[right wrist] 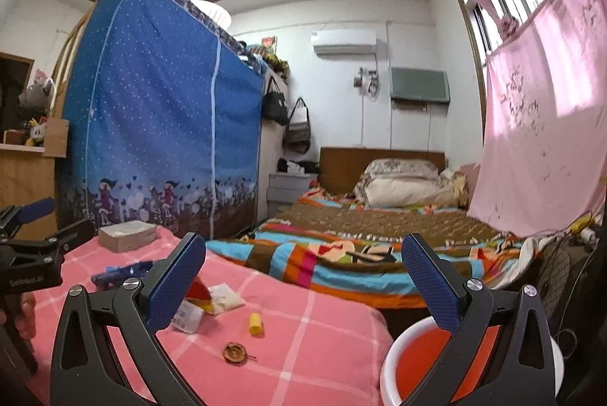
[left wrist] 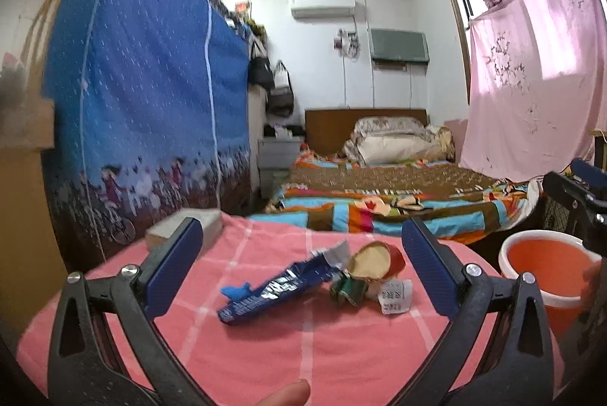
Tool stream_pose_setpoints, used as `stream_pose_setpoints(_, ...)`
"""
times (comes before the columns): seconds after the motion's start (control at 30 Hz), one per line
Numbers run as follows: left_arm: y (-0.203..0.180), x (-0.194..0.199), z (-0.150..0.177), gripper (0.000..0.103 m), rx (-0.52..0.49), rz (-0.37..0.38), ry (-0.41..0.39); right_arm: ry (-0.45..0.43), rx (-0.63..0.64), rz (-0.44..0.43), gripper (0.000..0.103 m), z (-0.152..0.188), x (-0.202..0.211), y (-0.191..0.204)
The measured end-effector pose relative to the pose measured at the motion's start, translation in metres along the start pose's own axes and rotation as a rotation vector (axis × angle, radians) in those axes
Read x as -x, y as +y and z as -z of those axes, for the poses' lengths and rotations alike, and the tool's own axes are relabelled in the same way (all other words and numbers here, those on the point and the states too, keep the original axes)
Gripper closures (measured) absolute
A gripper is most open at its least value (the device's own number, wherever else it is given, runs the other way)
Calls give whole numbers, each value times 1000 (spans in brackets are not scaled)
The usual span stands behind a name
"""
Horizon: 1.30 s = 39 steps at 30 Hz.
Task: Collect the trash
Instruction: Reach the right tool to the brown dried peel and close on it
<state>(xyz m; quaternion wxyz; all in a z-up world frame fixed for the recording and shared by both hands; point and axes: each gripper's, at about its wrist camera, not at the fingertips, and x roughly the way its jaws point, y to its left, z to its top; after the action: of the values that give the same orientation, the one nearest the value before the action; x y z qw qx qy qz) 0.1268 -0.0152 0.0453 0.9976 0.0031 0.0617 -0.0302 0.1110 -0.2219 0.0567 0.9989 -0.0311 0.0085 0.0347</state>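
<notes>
Trash lies on a pink checked tablecloth (left wrist: 265,349). A blue snack wrapper (left wrist: 273,288), a crumpled green wrapper (left wrist: 347,290), a red-and-cream packet (left wrist: 375,260) and a white label (left wrist: 394,296) lie between the fingers of my open left gripper (left wrist: 303,265), just ahead of it. In the right wrist view, a yellow cap (right wrist: 256,323) and a brown fruit slice (right wrist: 234,353) lie before my open, empty right gripper (right wrist: 303,273). The white label (right wrist: 187,317), red-and-cream packet (right wrist: 216,296) and blue wrapper (right wrist: 121,273) show at left. An orange bucket (left wrist: 542,265) with a white rim stands right of the table; it also shows in the right wrist view (right wrist: 417,360).
A tissue box (left wrist: 186,228) sits at the table's far left corner. A blue fabric wardrobe (left wrist: 151,102) stands behind on the left. A bed with a colourful quilt (left wrist: 379,205) lies beyond the table. A pink curtain (left wrist: 531,83) hangs at right. A fan (right wrist: 557,277) stands near the bucket.
</notes>
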Motion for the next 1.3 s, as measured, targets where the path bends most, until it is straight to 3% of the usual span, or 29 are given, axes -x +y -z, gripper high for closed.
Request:
stream_pose_setpoints(0.17, -8, -20, 6, 0, -10, 49, 88, 70, -48, 17, 0, 13, -11, -14)
stream_pose_setpoints(0.5, -24, -41, 16, 0, -42, 175, 256, 242, -3, -18, 0, 28, -35, -5)
stream_pose_setpoints(0.63, -23, -51, 20, 9, -27, 205, 321, 323, -26, -61, 0, 37, -46, -5)
stream_pose_setpoints(0.73, -25, -59, 24, 22, -19, 238, 376, 384, -41, -93, 17, 45, -54, -3)
stream_pose_setpoints(0.77, -26, -63, 26, 27, -20, 250, 397, 406, -45, -103, 27, 48, -57, -3)
stream_pose_setpoints(0.9, -28, -71, 31, 35, -12, 282, 462, 484, -78, -154, 49, 61, -66, -2)
stream_pose_setpoints(0.97, -30, -76, 33, 38, -9, 292, 488, 515, -78, -172, 53, 66, -69, 1)
stream_pose_setpoints(1.1, -35, -84, 39, 56, -6, 317, 542, 543, -64, -209, 61, 69, -69, 11)
stream_pose_setpoints(1.3, -36, -99, 47, 76, 66, 388, 624, 574, -52, -261, 65, 71, -74, 21)
